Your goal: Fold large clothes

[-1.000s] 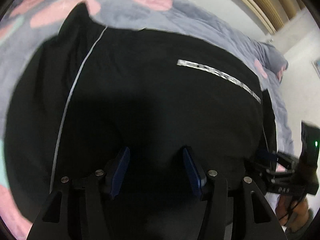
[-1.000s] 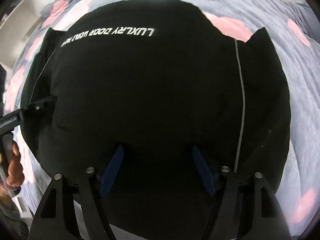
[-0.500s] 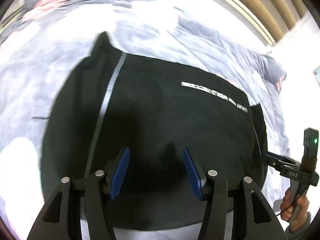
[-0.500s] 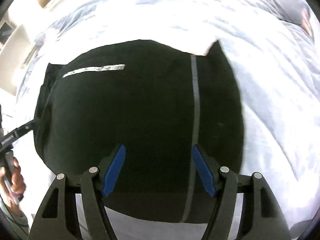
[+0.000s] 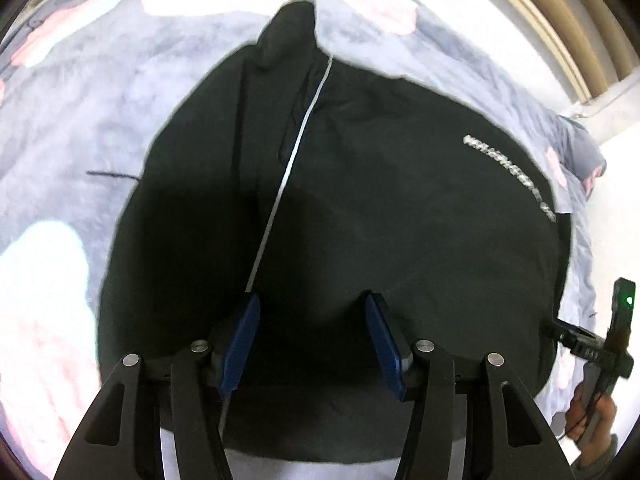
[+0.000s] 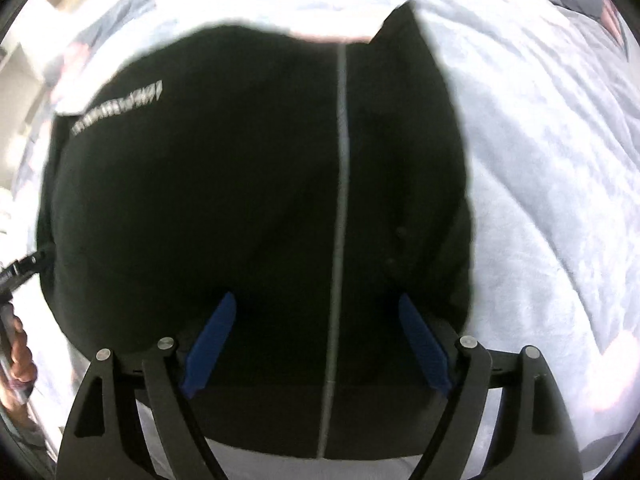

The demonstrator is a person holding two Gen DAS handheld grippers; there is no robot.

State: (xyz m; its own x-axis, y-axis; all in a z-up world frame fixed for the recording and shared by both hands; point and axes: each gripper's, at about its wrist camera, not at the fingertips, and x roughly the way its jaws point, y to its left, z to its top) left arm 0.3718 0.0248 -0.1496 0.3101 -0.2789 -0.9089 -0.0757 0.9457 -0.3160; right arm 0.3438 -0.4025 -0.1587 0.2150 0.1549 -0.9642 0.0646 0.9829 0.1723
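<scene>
At the bottom of the left wrist view we hold our left gripper (image 5: 310, 344), its two blue-padded fingers spread apart with nothing between them, over the near hem of one large black garment with a thin white stripe (image 5: 360, 220). That garment fills the middle of the frame, lying flat on a grey quilt with pink and white patches (image 5: 100, 120). A single white stripe runs from the left finger up toward a pointed corner at the top centre. At the right of the frame one line of white printed writing sits on the cloth, too blurred for us to read.

In the right wrist view our right gripper (image 6: 316, 344) sits at the bottom, jaws likewise wide apart and empty, above the same black garment (image 6: 240, 200). The stripe runs straight up the centre here, and the blurred white writing lies at the upper left. The quilt (image 6: 540, 160) shows washed out at the right.

Each view catches the other gripper at the garment's far edge: the right one (image 5: 580, 344) at the lower right, the left one (image 6: 20, 270) at the lower left.
</scene>
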